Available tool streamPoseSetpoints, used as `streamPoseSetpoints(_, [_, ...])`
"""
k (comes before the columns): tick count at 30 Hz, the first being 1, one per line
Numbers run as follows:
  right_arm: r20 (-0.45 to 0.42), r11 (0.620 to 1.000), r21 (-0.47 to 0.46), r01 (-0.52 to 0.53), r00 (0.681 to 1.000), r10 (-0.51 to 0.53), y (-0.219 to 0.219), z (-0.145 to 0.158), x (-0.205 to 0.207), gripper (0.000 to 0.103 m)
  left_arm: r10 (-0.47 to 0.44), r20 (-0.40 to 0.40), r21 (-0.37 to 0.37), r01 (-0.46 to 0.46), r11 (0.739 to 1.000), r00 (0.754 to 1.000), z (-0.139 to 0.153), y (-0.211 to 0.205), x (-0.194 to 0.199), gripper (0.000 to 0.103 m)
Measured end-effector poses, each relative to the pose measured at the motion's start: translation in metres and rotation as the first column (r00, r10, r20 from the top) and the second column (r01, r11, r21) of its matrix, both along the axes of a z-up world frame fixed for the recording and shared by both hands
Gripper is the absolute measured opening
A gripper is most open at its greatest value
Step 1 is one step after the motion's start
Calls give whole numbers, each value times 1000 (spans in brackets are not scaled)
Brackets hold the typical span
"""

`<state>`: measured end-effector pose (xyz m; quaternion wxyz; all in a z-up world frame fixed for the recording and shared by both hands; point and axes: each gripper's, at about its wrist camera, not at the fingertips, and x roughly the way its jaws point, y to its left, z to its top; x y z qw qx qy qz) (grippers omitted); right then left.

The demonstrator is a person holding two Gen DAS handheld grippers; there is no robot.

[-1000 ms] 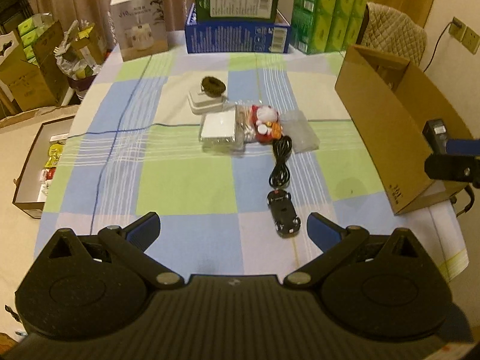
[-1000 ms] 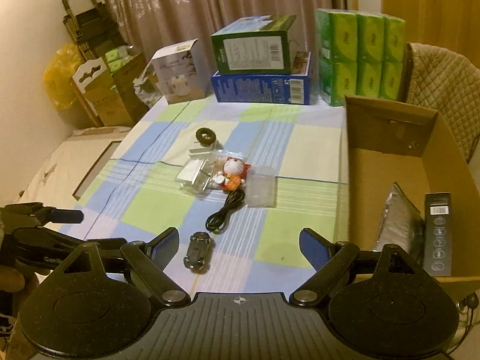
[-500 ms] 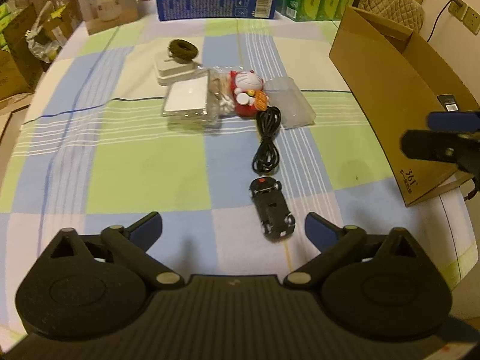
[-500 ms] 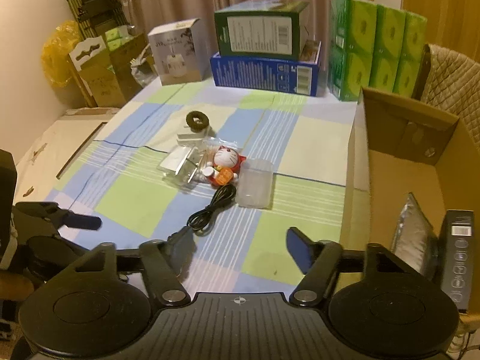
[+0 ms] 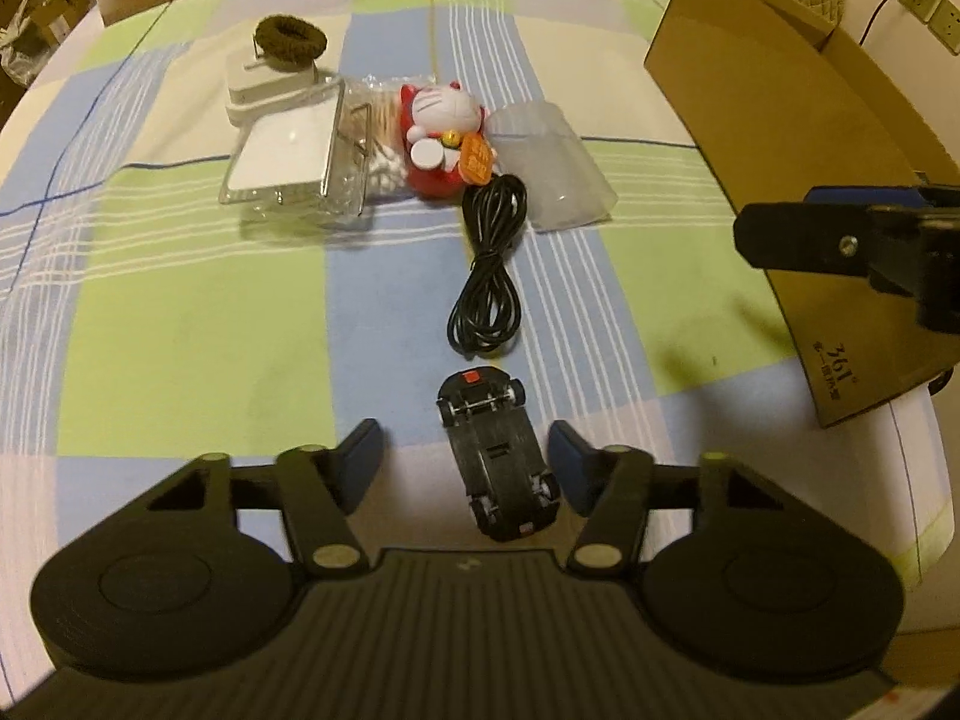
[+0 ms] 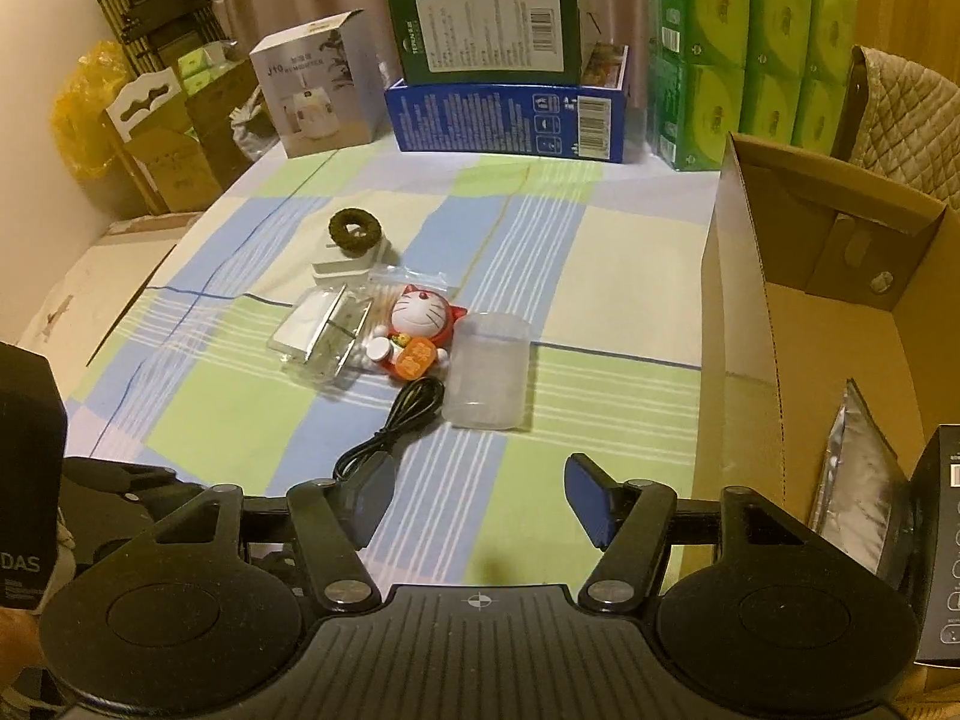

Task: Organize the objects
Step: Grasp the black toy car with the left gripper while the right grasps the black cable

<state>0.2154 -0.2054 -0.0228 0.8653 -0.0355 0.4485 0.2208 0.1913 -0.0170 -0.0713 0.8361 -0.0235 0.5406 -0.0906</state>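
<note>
My left gripper (image 5: pixel 465 459) is open, low over the checked cloth, with a black toy car (image 5: pixel 498 459) lying upside down between its fingers, not gripped. Beyond it lie a coiled black cable (image 5: pixel 489 276), a red cat figure (image 5: pixel 441 135), a clear cup on its side (image 5: pixel 549 165), a clear case (image 5: pixel 300 165), a white box (image 5: pixel 267 87) and a brown hair tie (image 5: pixel 290 40). My right gripper (image 6: pixel 477 495) is open and empty near the cable (image 6: pixel 390 432), beside the open cardboard box (image 6: pixel 828 312).
The cardboard box holds a silver pouch (image 6: pixel 852 480) and a black packet (image 6: pixel 942 546). Blue and green cartons (image 6: pixel 507 99), green tissue packs (image 6: pixel 750 54) and a white carton (image 6: pixel 315 93) stand along the table's far edge. Boxes sit on the floor at left.
My left gripper has moved forward and down until the toy car lies between its fingers. My right gripper has shifted forward and slightly left over the table.
</note>
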Motion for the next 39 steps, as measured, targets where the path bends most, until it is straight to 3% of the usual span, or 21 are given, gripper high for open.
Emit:
streamPoseSetpoints(4, [-4, 1000, 5, 5, 1000, -5, 0, -3, 3, 61, -9, -1, 2, 9, 1000, 1000, -2, 2, 2, 43])
streamPoseSetpoints(6, [-10, 1000, 6, 0, 1000, 0, 2, -4, 3, 61, -15, -6, 0, 15, 1000, 1000, -1, 6, 2, 25])
streamPoseSetpoints(15, [-62, 1000, 31, -5, 998, 7, 18, -14, 7, 61, 6, -3, 52, -6, 999, 1000, 9, 47, 0, 25])
streamPoseSetpoints(25, [-148, 993, 110, 31, 989, -15, 51, -48, 25, 60, 48, 18, 76, -49, 996, 999, 12, 80, 5, 25])
streamPoseSetpoints(39, [-152, 997, 55, 62, 987, -53, 77, -83, 48, 33, 56, 21, 49, -57, 997, 998, 9, 87, 9, 25])
